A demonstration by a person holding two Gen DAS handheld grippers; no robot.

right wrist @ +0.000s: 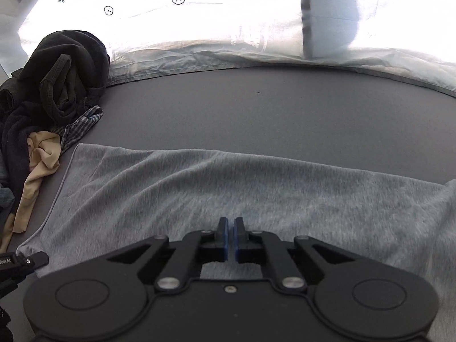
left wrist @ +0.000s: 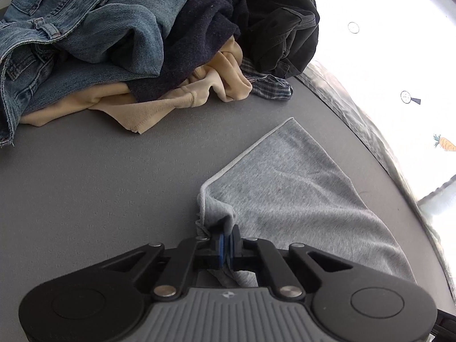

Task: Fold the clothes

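A light grey garment (left wrist: 287, 188) lies spread flat on the dark grey surface (left wrist: 99, 185). My left gripper (left wrist: 227, 232) is shut on the grey garment's near left corner, where the cloth bunches up between the blue pads. In the right wrist view the same grey garment (right wrist: 228, 188) stretches wide across the surface. My right gripper (right wrist: 230, 222) hovers over its near middle, shut, with nothing between its pads. The left gripper's tip (right wrist: 34, 258) shows at the garment's left corner.
A pile of clothes sits at the back left: blue jeans (left wrist: 85, 28), a navy garment (left wrist: 199, 42), a beige piece (left wrist: 171, 99), black cloth (left wrist: 279, 22) and a checked piece (left wrist: 270, 85). White bedding with a carrot print (right wrist: 199, 22) borders the far edge.
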